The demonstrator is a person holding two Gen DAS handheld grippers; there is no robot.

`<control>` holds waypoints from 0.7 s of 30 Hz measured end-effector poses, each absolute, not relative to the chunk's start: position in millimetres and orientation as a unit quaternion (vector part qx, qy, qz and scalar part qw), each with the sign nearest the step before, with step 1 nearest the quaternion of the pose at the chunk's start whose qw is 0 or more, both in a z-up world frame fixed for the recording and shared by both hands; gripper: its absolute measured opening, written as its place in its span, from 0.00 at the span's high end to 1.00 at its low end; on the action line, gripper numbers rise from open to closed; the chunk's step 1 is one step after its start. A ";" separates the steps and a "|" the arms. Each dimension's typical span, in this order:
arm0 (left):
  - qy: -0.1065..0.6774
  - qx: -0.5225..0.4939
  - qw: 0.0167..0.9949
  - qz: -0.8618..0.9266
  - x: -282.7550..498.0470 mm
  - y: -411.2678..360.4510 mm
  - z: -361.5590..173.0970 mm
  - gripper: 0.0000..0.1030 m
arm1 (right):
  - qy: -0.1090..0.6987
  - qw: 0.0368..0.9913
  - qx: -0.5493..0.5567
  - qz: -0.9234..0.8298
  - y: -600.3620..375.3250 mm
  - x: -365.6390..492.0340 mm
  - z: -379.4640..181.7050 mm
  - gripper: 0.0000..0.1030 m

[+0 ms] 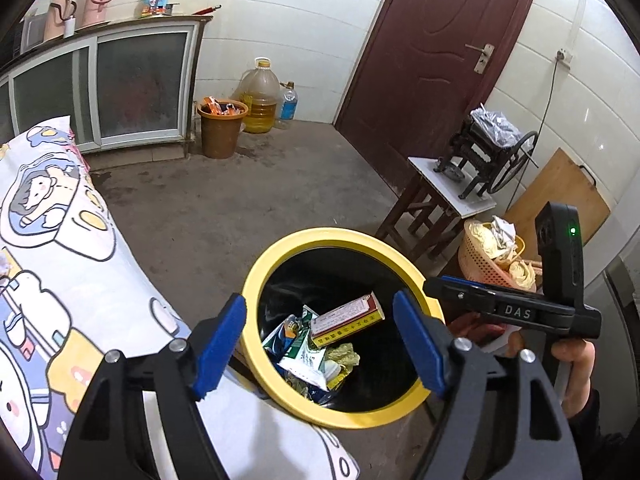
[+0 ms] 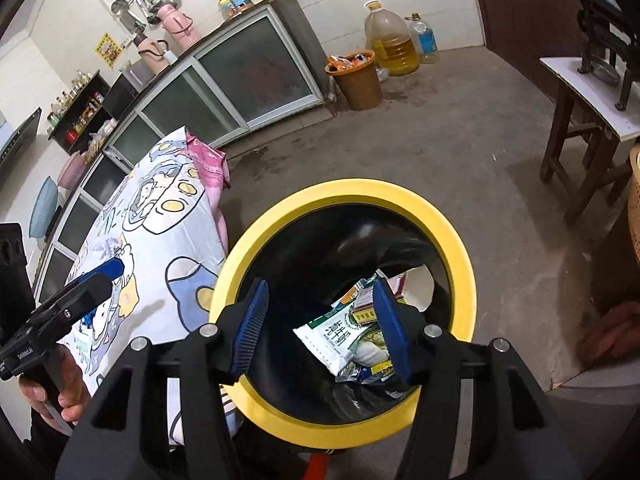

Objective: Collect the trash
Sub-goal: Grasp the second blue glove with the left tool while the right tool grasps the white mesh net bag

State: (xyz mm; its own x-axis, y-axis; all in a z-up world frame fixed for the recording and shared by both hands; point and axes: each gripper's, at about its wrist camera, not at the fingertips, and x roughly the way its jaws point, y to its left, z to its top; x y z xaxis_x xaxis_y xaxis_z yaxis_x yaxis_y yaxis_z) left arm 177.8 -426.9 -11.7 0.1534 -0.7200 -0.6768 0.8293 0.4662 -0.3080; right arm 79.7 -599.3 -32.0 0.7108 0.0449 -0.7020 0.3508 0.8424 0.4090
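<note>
A yellow-rimmed bin [image 1: 280, 248] with a black liner stands on the floor beside the table; it also shows in the right wrist view [image 2: 460, 240]. Inside lie a red and yellow carton [image 1: 346, 318], a white and green wrapper [image 2: 332, 336] and other crumpled packaging. My left gripper [image 1: 320, 344] is open and empty above the bin's near rim. My right gripper [image 2: 320, 328] is open and empty above the bin mouth. The right gripper also shows at the right of the left wrist view [image 1: 452, 286]. The left gripper shows at the left of the right wrist view [image 2: 100, 276].
A table with a cartoon-print cloth [image 1: 60, 264] lies left of the bin. An orange bin of trash [image 1: 222, 128], an oil jug [image 1: 260, 96] and a water bottle [image 1: 288, 100] stand by the cabinet [image 1: 120, 84]. A stool with a hand-crank machine [image 1: 460, 188] and a basket [image 1: 488, 264] stand right.
</note>
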 end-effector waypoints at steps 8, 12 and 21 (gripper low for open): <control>0.384 0.051 0.786 -0.482 194.2 -360.4 -1.4 0.29 | 0.372 0.895 0.240 -0.049 -566.8 97.0 -21.0 0.48; 0.377 0.039 0.810 -0.448 212.1 -303.4 4.2 0.29 | 0.365 0.905 0.218 -0.016 -542.5 111.3 -14.0 0.48; 0.367 0.077 0.864 -0.337 243.2 -168.2 3.9 0.29 | 0.354 0.920 0.146 0.078 -457.8 165.5 6.9 0.49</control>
